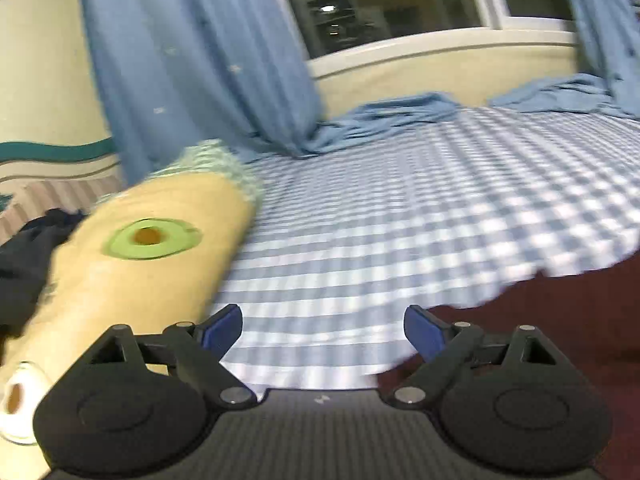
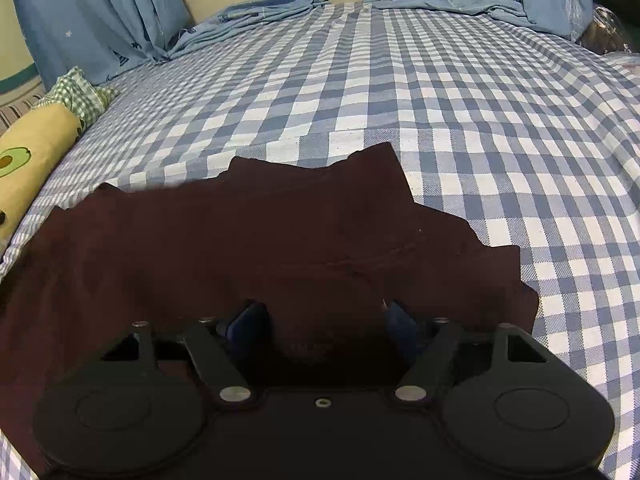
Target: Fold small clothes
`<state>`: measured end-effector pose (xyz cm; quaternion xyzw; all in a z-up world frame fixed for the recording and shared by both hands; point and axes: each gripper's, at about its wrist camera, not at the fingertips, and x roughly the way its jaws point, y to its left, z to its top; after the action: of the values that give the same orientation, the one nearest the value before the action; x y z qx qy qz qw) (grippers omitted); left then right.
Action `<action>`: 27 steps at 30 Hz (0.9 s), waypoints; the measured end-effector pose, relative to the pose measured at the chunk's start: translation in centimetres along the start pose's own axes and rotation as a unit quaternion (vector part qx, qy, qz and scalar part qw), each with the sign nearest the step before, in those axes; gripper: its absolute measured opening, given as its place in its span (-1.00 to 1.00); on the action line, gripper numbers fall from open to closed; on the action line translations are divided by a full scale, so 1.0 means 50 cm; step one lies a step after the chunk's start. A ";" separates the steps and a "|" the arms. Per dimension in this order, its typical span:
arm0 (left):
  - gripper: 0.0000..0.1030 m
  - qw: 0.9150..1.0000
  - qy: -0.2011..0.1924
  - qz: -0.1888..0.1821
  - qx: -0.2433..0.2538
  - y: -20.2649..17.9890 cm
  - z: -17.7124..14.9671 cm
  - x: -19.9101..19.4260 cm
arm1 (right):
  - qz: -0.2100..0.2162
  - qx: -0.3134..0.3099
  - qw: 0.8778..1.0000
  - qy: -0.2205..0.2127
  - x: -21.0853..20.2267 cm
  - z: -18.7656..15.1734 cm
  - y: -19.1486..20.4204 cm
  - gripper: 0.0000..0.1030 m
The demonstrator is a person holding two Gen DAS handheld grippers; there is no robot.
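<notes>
Both pairs of blue fingers stand wide apart and hold nothing: the left gripper [image 1: 323, 330] hangs over the checked bed sheet [image 1: 400, 208], and the right gripper [image 2: 326, 326] points down at the dark red garment [image 2: 280, 232], its fingertips [image 2: 250, 322] low over the cloth, though I cannot tell if they touch it. That garment lies spread on the sheet, its edge reaching just past the left gripper's right finger. A yellow avocado pillow [image 1: 140, 256] lies beside the sheet's left edge, and blue curtains [image 1: 192, 60] hang at its far side.
</notes>
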<state>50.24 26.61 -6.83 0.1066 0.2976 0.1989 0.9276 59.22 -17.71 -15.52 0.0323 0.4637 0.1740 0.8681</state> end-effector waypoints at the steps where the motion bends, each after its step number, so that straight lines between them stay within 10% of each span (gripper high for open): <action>1: 0.77 1.000 0.000 0.004 -0.008 0.019 -0.004 -0.007 | 0.002 -0.001 1.000 -0.001 -0.002 -0.001 -0.001 0.45; 11: 0.83 0.992 0.023 -0.121 -0.025 0.074 -0.135 -0.087 | 0.078 0.084 0.992 -0.045 -0.137 -0.043 -0.065 0.38; 19: 0.71 0.950 0.081 -0.274 -0.125 0.120 -0.271 -0.089 | 0.094 0.070 0.992 -0.057 -0.276 -0.183 -0.125 0.39; 23: -0.15 0.908 0.108 -0.364 -0.175 0.117 -0.312 -0.089 | 0.090 0.089 0.990 -0.062 -0.301 -0.246 -0.144 0.41; 27: -0.39 0.922 0.138 -0.341 -0.124 0.087 -0.327 -0.099 | 0.091 0.097 0.989 -0.066 -0.306 -0.292 -0.137 0.40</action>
<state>35.53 29.67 -16.02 -0.1458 0.4136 -0.0814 0.8950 41.38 -30.77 -13.12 0.1703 0.4156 0.2039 0.8699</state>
